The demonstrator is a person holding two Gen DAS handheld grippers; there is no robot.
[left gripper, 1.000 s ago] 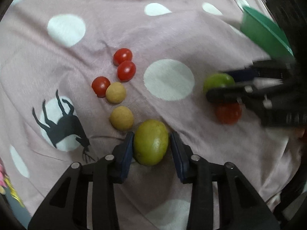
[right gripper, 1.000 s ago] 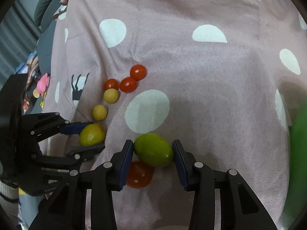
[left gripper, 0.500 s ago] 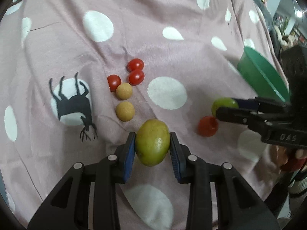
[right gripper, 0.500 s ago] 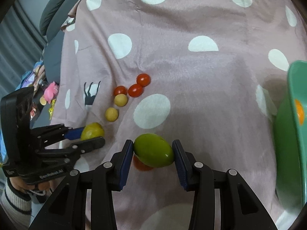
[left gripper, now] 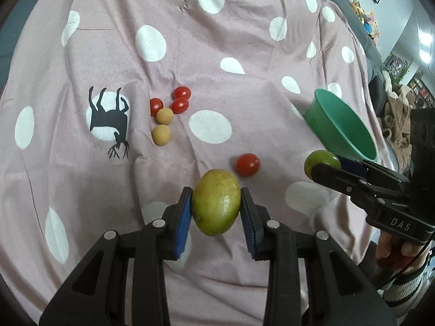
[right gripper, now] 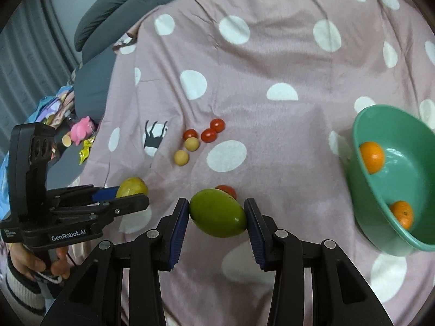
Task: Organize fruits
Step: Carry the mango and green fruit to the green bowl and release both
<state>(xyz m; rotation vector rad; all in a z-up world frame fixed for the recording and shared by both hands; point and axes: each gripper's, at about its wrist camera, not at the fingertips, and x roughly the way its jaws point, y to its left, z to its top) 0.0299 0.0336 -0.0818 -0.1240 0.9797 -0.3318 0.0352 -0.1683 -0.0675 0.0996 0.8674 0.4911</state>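
My left gripper (left gripper: 216, 206) is shut on a yellow-green mango (left gripper: 216, 202), held above the pink dotted cloth (left gripper: 244, 62). My right gripper (right gripper: 217, 214) is shut on a green mango (right gripper: 217, 213); it also shows in the left wrist view (left gripper: 322, 161) near the green bowl (left gripper: 339, 125). The bowl (right gripper: 367, 187) holds two oranges (right gripper: 372, 157). On the cloth lie three small tomatoes (left gripper: 181, 92), two tan round fruits (left gripper: 161, 134) and one larger tomato (left gripper: 247, 164).
The cloth covers a bed with grey pillows (right gripper: 114, 8) at the back. Toys and wrappers (right gripper: 81, 130) lie off the left edge. The left gripper shows in the right wrist view (right gripper: 130, 193).
Both grippers have risen well above the cloth with their mangoes. The bowl with its oranges has come into view at the right.
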